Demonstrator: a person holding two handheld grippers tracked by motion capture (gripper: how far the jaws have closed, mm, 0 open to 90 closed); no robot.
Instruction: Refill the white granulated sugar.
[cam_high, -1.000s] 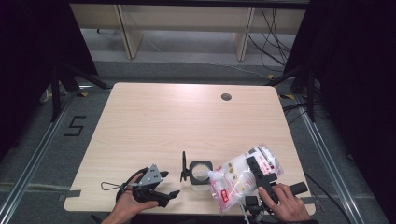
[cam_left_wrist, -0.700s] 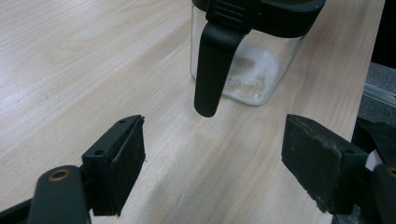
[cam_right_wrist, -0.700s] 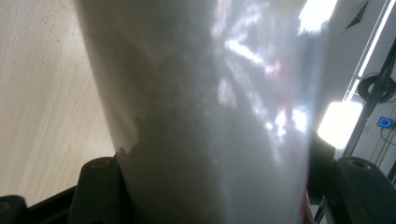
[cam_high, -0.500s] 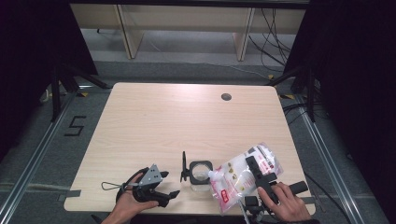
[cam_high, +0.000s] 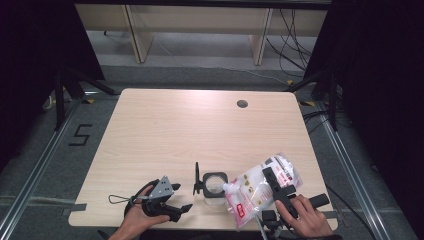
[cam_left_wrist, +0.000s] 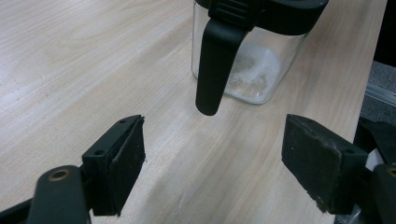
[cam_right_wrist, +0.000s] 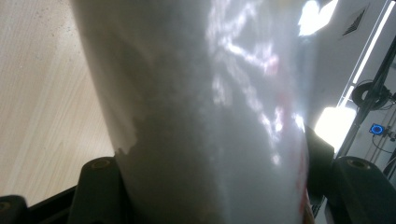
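A pale wooden table (cam_high: 165, 135) stands in a dark room with cables and shelving behind it. Near its front edge sits a small glass jar (cam_high: 214, 186) with a black rim and its lid flipped up; a thin layer of white grains covers the bottom, seen in the left gripper view (cam_left_wrist: 254, 77). The right gripper (cam_high: 276, 186) has its jaws clamped across a refill pouch (cam_high: 260, 187), held tilted so the spout (cam_high: 227, 187) rests right at the jar's mouth; in its own view the pouch (cam_right_wrist: 205, 116) bulges between the jaws. The left gripper (cam_high: 176, 207) rests on the table just left of the jar, jaws wide apart and holding nothing. The step looks like pouring from pouch into jar, barely begun by the fill level. Next, the pouch likely needs tipping further with the spout kept over the opening; the free gripper could steady the jar against sliding.
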